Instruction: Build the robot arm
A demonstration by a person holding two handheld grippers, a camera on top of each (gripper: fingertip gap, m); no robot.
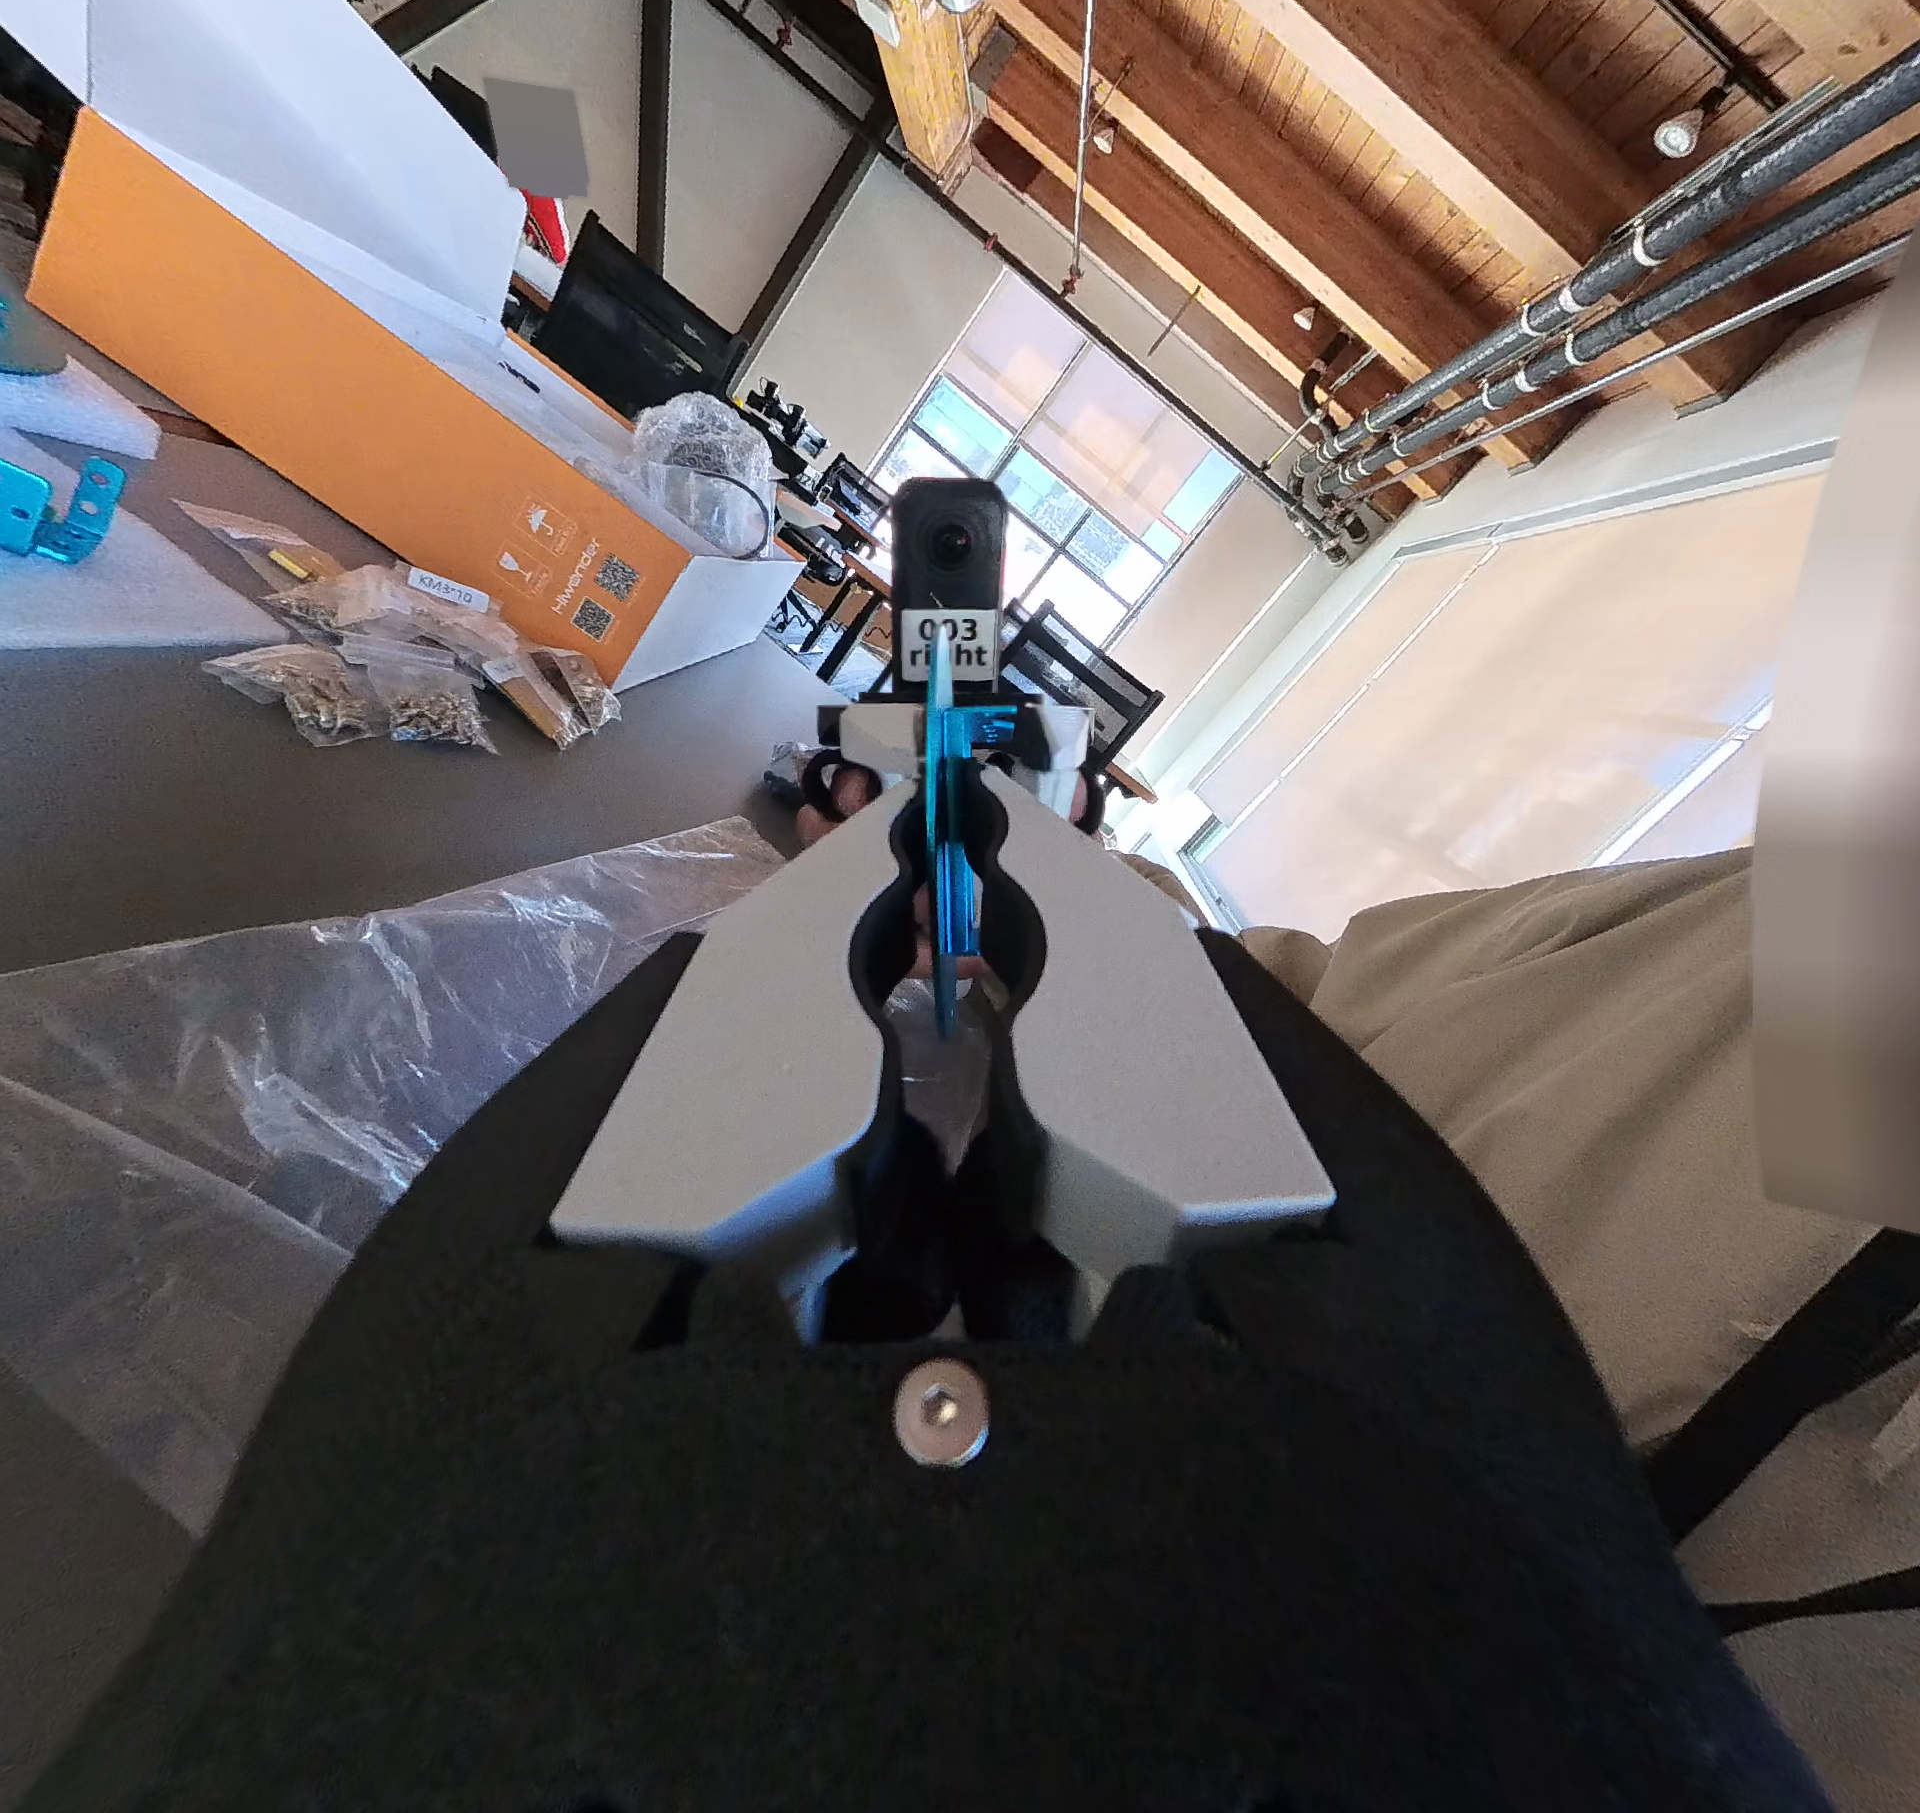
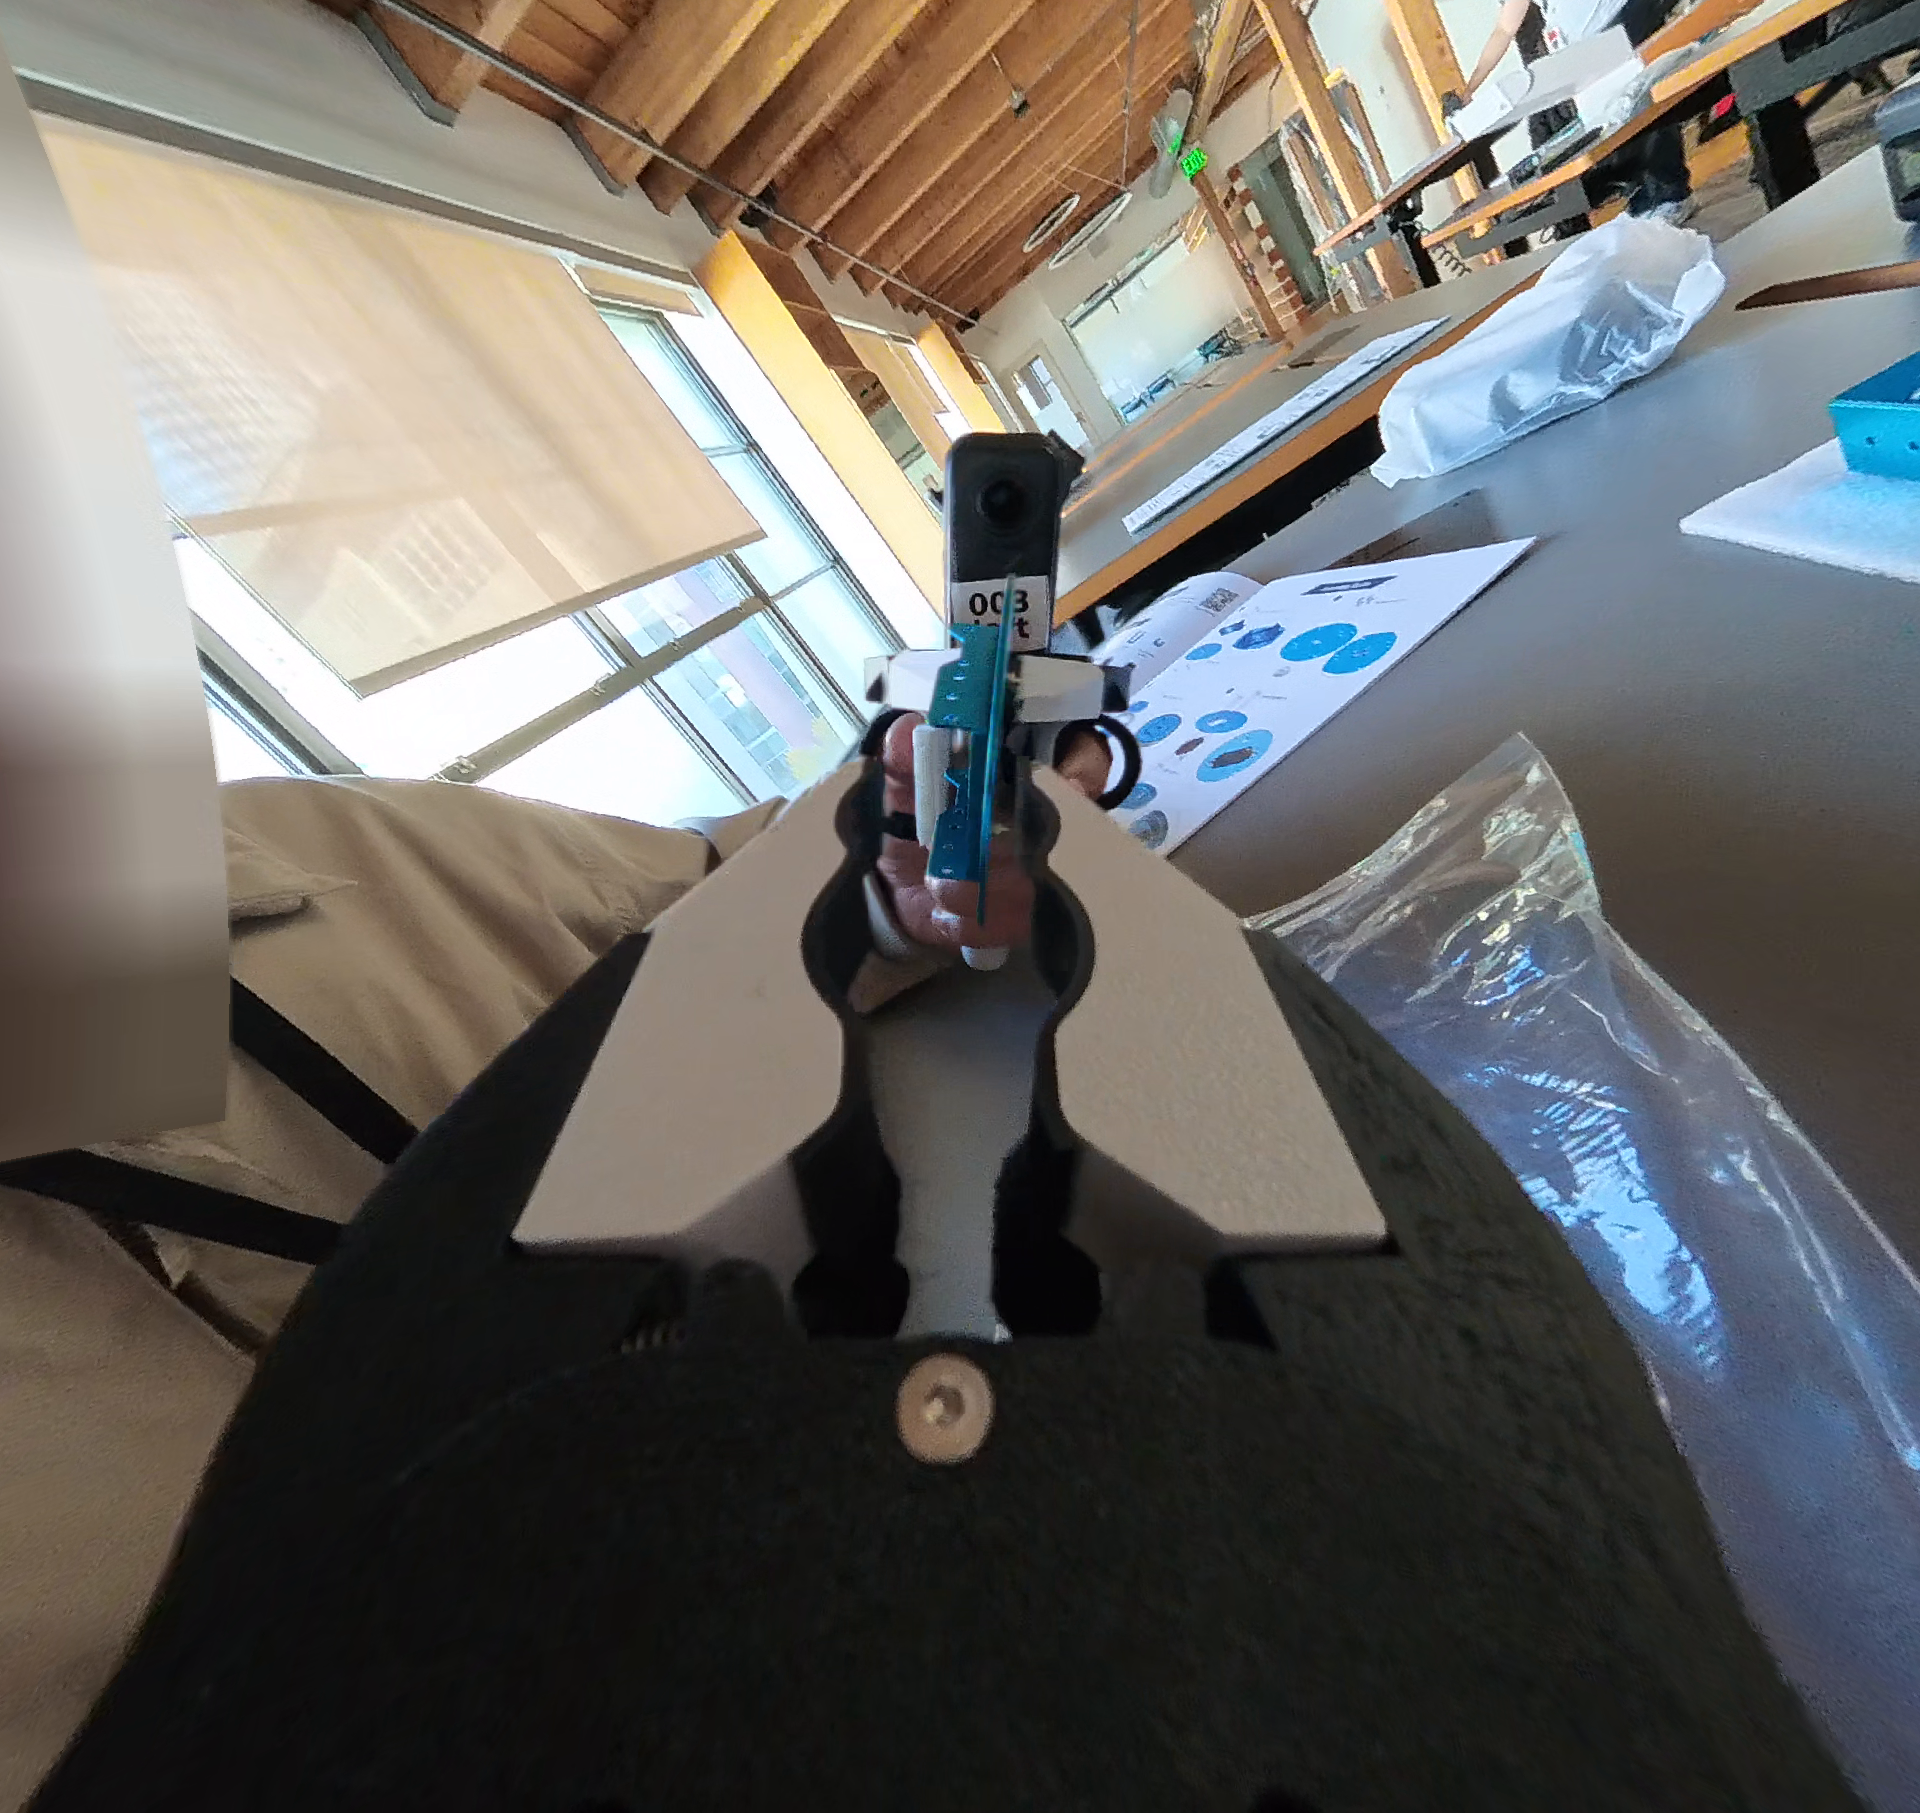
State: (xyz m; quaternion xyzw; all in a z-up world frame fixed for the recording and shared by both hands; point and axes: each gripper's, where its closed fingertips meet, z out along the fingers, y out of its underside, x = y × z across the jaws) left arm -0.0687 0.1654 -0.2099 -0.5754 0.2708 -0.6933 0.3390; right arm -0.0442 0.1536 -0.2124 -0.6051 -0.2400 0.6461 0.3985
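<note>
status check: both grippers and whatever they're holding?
Left gripper shut on thin blue metal plate, edge-on. Right gripper shut on blue perforated metal bracket. Grippers face each other, parts close together. Crinkled clear plastic bag below.

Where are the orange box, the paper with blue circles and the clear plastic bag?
orange box [image 1: 343, 392], left wrist view, its orange side.
paper with blue circles [image 2: 1340, 641], right wrist view, its middle.
clear plastic bag [image 2: 1621, 1067], right wrist view, its crinkled top.

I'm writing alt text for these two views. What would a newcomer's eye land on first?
The thin blue metal plate, seen edge-on, is pinched between the left gripper and the right gripper, which face each other with hardly any gap. A perforated blue bracket sits at the plate. Behind lie the orange and white cardboard box and clear plastic bag.
</note>
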